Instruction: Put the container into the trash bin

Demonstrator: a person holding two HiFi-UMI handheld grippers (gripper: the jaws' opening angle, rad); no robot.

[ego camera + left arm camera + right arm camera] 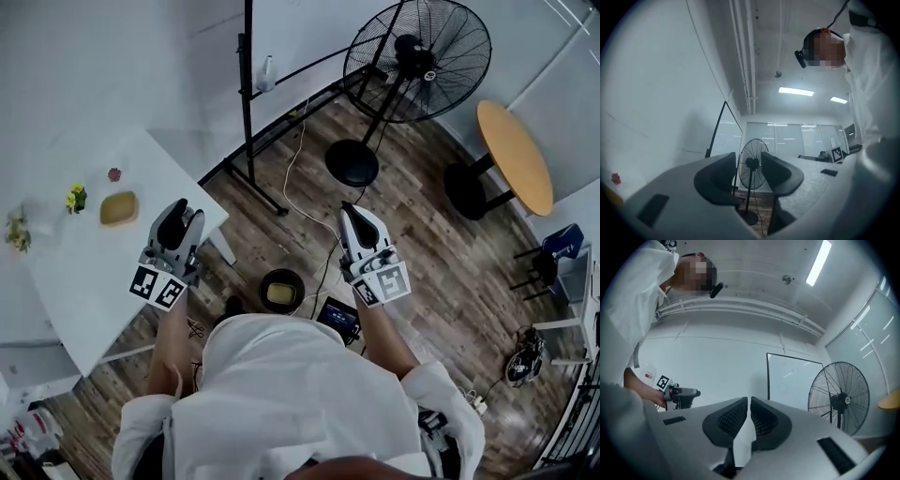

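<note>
Left gripper is held up at centre left over the edge of the white bench; in the left gripper view its jaws stand wide apart with nothing between them, the fan showing through the gap. Right gripper, raised at centre, has its jaws drawn almost together and empty. Low between the two, the dark round trash bin sits on the wooden floor with a yellowish container inside. A tan dish lies on the bench at left

Open floor beside table, before fan
</note>
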